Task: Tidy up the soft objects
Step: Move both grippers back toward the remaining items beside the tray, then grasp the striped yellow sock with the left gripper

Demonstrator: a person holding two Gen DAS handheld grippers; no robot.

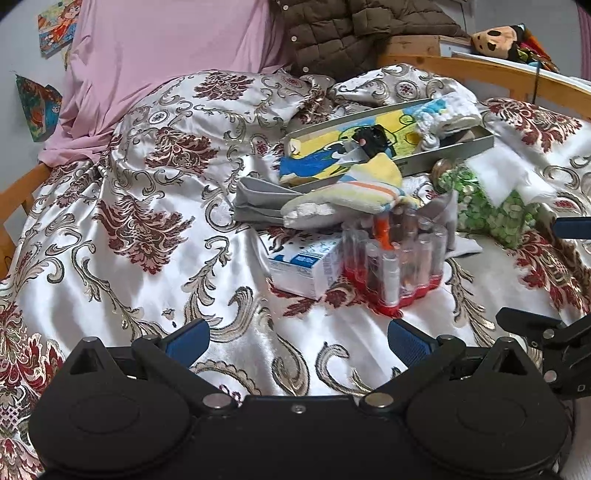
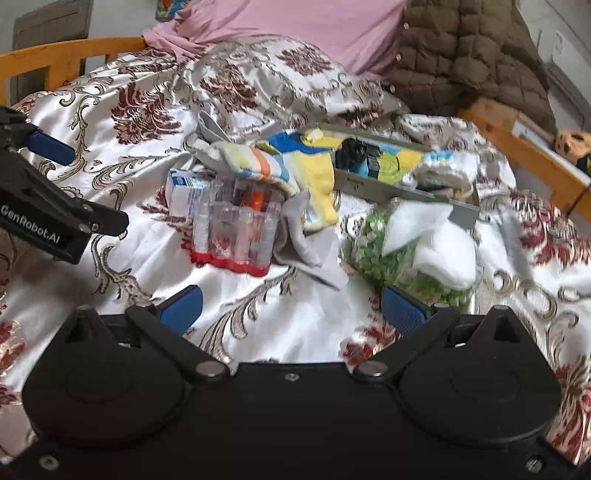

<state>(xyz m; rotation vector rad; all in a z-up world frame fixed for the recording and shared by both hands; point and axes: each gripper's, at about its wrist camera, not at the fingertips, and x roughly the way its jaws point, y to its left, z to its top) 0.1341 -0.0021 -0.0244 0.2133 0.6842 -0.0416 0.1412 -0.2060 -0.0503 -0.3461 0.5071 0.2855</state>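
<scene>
A pile of soft things lies mid-bed: a yellow striped sock (image 1: 354, 192) (image 2: 295, 173), a grey cloth (image 1: 262, 201) (image 2: 306, 243), a white cloth (image 1: 513, 170) (image 2: 439, 243) on a green sequinned bag (image 1: 495, 206) (image 2: 388, 258), and a knitted white-blue piece (image 1: 447, 110) (image 2: 447, 162) in the grey tray (image 1: 454, 147) (image 2: 406, 195). My left gripper (image 1: 299, 341) hovers open over bare bedspread in front of the pile. My right gripper (image 2: 291, 306) is open too, its right finger close to the green bag. Nothing is held.
A pack of clear tubes on a red base (image 1: 395, 266) (image 2: 236, 232) and a white-blue carton (image 1: 306, 266) (image 2: 184, 192) sit before the pile. A pink sheet (image 1: 166, 55), a brown quilted jacket (image 1: 347, 33) and the wooden bed rail (image 1: 498, 74) lie beyond.
</scene>
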